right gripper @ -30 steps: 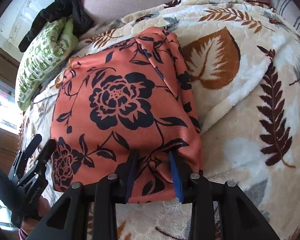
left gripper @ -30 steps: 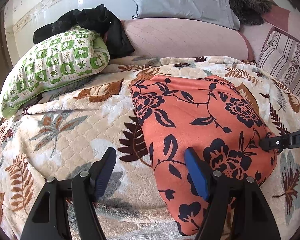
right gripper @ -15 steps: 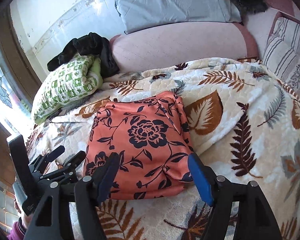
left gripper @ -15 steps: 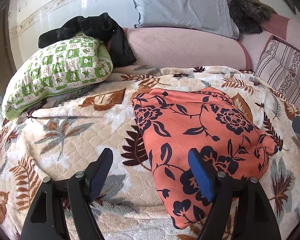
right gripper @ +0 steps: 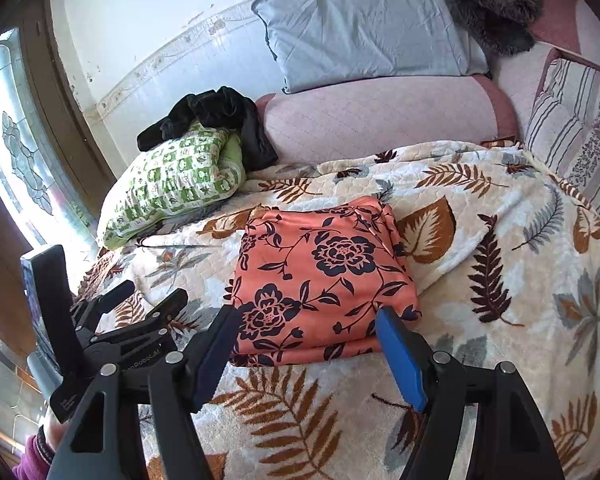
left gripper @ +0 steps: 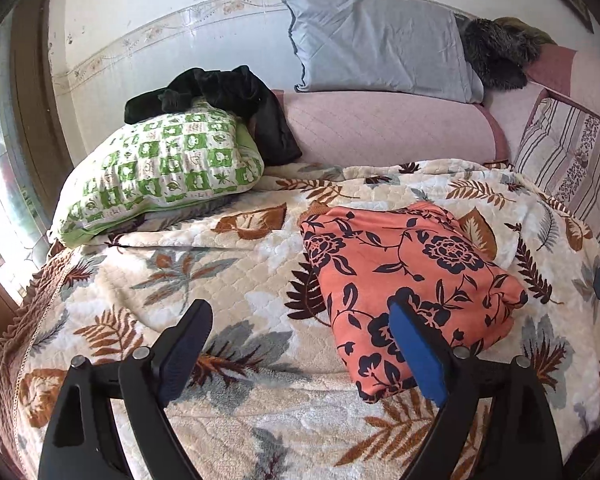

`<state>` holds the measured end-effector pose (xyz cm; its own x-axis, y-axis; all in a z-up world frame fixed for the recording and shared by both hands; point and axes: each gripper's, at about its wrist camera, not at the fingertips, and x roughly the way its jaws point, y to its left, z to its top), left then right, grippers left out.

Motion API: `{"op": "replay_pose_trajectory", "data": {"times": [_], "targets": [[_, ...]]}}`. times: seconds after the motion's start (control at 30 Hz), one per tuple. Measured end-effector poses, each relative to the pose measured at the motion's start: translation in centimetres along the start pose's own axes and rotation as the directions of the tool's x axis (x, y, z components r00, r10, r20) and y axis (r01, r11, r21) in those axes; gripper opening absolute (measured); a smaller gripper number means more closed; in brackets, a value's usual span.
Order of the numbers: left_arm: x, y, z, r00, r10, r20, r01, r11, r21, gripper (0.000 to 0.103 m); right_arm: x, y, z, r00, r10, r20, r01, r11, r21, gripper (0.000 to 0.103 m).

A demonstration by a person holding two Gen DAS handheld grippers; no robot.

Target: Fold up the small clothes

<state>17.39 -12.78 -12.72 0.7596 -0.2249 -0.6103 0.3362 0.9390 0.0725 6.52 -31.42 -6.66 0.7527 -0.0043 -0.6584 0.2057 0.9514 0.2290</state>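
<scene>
The garment (right gripper: 324, 276), orange with dark flowers, lay folded into a thick rectangle on the blanket (right gripper: 500, 208), its layered edge facing the right wrist camera; in the left wrist view the garment (left gripper: 404, 280) sat at about 3 o'clock of centre, its near corner towards 5 o'clock.

The left gripper (left gripper: 300, 344) hung above the blanket with its jaws opening, already wide; nothing lay between them, though the blue pad (left gripper: 416, 352) at 4 o'clock overlapped the garment's near edge in the picture; whether it touched the cloth I could not tell. The right gripper (right gripper: 308, 340) stood wide apart too, clear of the cloth, the garment's near edge showing in the gap between its pads, unpressed; seen from the right wrist, the left gripper (right gripper: 140, 304) was at 8 o'clock, just beside the garment's left edge, with a sleeve (right gripper: 32, 460) at the bottom corner.

At 10 o'clock of the garment rested a green pillow (right gripper: 176, 184), with a black cloth (right gripper: 220, 120) draped over its far end; at 12 o'clock ran a pink bolster (right gripper: 380, 120), a grey pillow (right gripper: 360, 28) leaning on the wall behind it; a dark furry thing (right gripper: 496, 12) lay at 1 o'clock; a striped cushion (right gripper: 572, 120) stood at 2 o'clock.
</scene>
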Motion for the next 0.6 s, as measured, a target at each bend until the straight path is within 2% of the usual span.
{"op": "replay_pose_trajectory", "data": {"times": [0.2, 0.3, 0.47, 0.6], "targets": [[-2.4, 0.4, -1.7, 1.0, 0.012, -0.003, -0.012, 0.998, -0.054, 0.097, -1.4, 0.6, -1.6, 0.999, -0.042, 0.003, 0.042, 0.999, -0.023, 0.075], [-1.0, 0.7, -3.3, 0.998, -0.012, -0.057, 0.008, 0.998, -0.063, 0.099, -0.5, -0.6, -2.4, 0.999, -0.043, -0.029, 0.043, 0.999, -0.016, 0.075], [3.5, 1.2, -3.9, 0.982, -0.134, -0.135, 0.124, 0.989, -0.078, 0.099, 3.9, -5.0, -2.0, 0.993, -0.001, -0.119, 0.009, 0.998, 0.07, 0.075], [6.4, 0.9, -2.5, 0.959, -0.233, -0.161, 0.226, 0.972, -0.064, 0.099, 8.2, -8.6, -0.1, 0.991, 0.054, -0.126, -0.035, 0.988, 0.148, 0.075]]}}
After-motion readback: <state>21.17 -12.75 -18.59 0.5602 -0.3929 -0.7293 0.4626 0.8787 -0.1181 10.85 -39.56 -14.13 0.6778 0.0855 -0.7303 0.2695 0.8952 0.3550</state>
